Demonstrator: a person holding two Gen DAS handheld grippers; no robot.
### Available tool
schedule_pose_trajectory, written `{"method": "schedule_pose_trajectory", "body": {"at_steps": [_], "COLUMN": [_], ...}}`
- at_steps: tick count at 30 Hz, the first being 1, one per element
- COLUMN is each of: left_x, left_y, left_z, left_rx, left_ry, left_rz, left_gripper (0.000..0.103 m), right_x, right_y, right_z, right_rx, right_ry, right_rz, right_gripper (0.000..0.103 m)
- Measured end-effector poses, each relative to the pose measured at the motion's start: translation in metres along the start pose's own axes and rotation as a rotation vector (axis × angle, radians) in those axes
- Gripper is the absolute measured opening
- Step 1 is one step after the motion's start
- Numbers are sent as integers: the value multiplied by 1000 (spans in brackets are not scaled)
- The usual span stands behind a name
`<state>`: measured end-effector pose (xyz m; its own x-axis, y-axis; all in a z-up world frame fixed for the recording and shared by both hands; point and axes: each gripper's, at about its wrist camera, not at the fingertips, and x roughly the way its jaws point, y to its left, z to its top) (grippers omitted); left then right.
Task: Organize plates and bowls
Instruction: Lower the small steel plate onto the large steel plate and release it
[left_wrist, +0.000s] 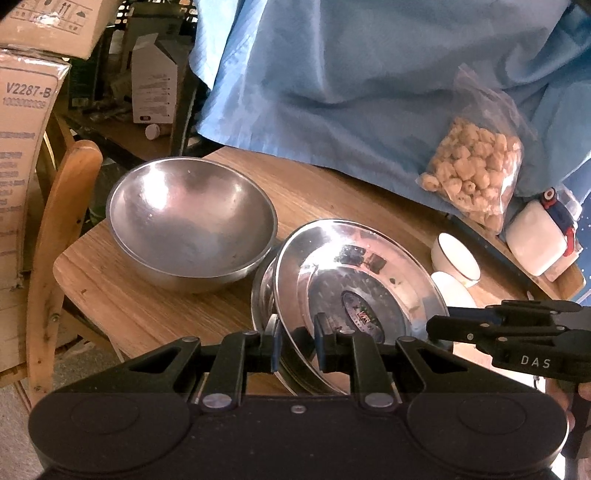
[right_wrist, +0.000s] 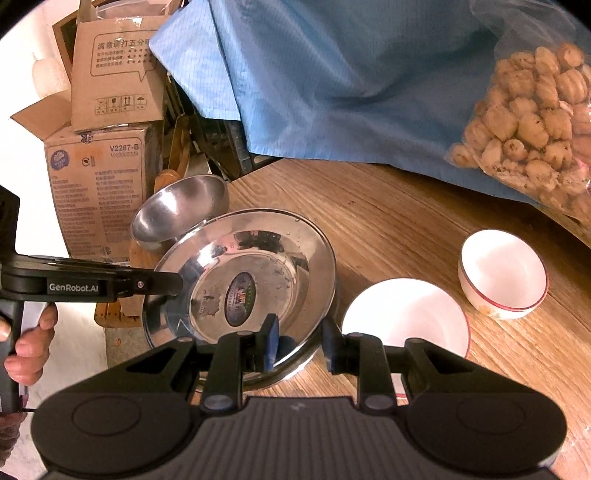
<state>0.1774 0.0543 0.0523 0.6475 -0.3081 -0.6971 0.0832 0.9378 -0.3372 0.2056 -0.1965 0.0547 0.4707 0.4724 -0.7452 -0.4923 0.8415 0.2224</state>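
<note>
Both hand-held grippers, left (left_wrist: 298, 345) and right (right_wrist: 301, 345), clamp opposite rims of the steel plate (left_wrist: 354, 284), tilted above another plate near the surface's front edge, presumably for stacking.

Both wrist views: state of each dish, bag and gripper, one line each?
Top steel plate: tilted, on a second steel plate.
Steel bowl: upright, empty.
White bowls: upright, empty.
Snack bag: full, leaning on blue cloth.
Left gripper: astride plate rim.
Right gripper: astride plate rim.
</note>
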Motion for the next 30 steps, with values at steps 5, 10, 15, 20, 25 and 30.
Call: {"method": "schedule_pose_trajectory", "body": {"at_steps": [5,10,15,20,25,30], "left_x": [1,1,3,4,5,3], "left_y": [-2,-5,-7,-9,-9,-12], "left_z": [0,0,2,1,3,4], "left_rx": [11,26,36,44,36,49], "left_ry": [2,5,14,18,26,24], "left_rz": [4,12,18,25,24,27], "left_gripper": [20,21,21,21,24,30], "right_x": [0,3,4,6,6,7], "right_y": [-1,-2,-4,-5,-4,-5], "right_z": [0,1,2,1,0,0], "right_rx": [3,11,21,22,24,18], "right_ry": [9,18,25,27,28,32], "right_rz": [1,4,10,11,13,16], "right_gripper": [28,28,28,28,28,27]}}
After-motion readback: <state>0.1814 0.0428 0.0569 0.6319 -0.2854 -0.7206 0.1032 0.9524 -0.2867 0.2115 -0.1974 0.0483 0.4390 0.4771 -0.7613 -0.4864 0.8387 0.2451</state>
